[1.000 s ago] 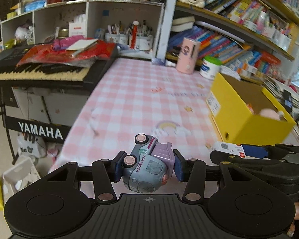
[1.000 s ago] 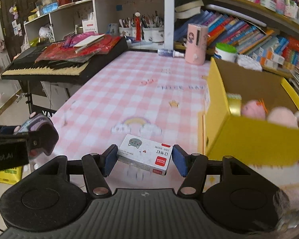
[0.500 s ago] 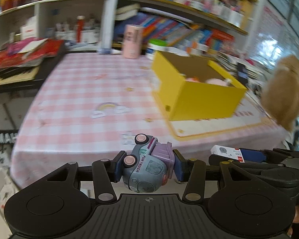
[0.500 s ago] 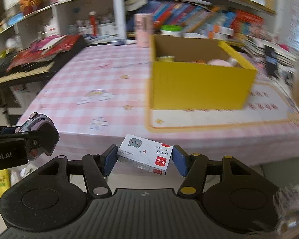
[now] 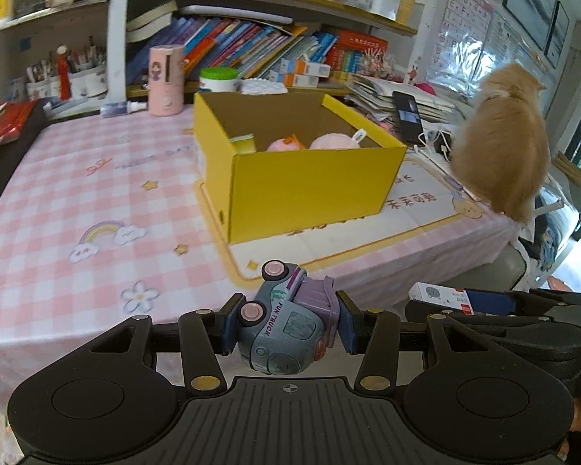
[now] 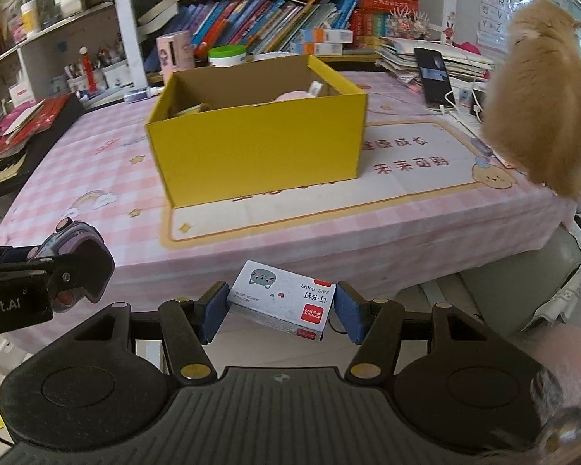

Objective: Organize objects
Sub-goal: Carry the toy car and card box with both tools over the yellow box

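Observation:
My left gripper (image 5: pixel 286 327) is shut on a grey and purple toy truck (image 5: pixel 286 329), held in front of the table's near edge. My right gripper (image 6: pixel 281 312) is shut on a small white box of staples (image 6: pixel 281 302) with a red label, also off the near edge. Each gripper shows at the side of the other's view: the staples box (image 5: pixel 439 297) at the right, the truck (image 6: pixel 73 234) at the left. An open yellow cardboard box (image 5: pixel 310 182) stands on the pink checked table (image 5: pixel 77 193) and holds pink plush toys (image 5: pixel 329 141); it also shows in the right wrist view (image 6: pixel 259 147).
An orange cat (image 5: pixel 503 147) sits on the table's right edge, beside a phone (image 5: pixel 406 116) and cables. A pink cup (image 5: pixel 166 79) and a green-lidded tub (image 5: pixel 219 79) stand behind the box. Bookshelves (image 5: pixel 271 46) line the back. A grey chair (image 6: pixel 523 283) is at the right.
Both grippers have swung right and back from the table, each keeping its object. The yellow box is now ahead of them and the cat has come into view at the right.

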`<state>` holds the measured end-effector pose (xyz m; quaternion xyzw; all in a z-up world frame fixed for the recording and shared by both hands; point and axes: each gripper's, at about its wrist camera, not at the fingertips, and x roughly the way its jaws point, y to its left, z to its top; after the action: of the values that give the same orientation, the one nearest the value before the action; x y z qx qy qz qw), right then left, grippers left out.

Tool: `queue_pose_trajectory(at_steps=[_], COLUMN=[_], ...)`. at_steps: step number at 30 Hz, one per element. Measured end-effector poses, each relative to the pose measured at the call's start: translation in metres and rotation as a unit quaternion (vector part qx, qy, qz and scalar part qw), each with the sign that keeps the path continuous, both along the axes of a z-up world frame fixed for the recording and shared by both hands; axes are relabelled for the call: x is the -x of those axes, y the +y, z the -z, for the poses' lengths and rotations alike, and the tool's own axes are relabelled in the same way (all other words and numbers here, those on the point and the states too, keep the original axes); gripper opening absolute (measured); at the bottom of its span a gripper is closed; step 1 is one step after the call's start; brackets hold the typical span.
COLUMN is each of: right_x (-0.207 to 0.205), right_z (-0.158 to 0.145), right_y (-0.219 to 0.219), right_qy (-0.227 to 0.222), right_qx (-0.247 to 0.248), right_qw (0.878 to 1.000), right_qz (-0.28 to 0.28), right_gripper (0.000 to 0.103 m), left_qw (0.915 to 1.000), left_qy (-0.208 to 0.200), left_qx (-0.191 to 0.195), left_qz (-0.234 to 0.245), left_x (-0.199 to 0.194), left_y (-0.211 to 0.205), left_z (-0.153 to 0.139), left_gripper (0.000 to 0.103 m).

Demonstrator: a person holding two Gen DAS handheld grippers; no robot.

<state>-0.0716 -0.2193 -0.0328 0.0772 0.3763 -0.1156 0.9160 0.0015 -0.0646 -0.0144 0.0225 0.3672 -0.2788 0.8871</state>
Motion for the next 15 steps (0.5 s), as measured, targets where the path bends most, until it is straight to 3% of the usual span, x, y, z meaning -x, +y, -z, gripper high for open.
queue_pose_trajectory(at_steps=[9, 15], right_x=[-0.033, -0.06], right_z=[-0.005, -0.017], right_y=[-0.039, -0.062], right_qy=[-0.005, -0.043], right_qx=[-0.007, 0.003], right_qw=[1.0, 0.999], right_qz=[-0.01, -0.024], right_gripper=[0.057, 0.057], left_qw=[0.9999, 0.9982], left_qy=[-0.009, -0.055], left_qx=[-0.006, -0.001], left_qz=[-0.01, -0.026], left_x=[-0.025, -0.053], left_y=[-0.034, -0.054], left_z=[-0.005, -0.025], left_gripper=[0.047, 0.047])
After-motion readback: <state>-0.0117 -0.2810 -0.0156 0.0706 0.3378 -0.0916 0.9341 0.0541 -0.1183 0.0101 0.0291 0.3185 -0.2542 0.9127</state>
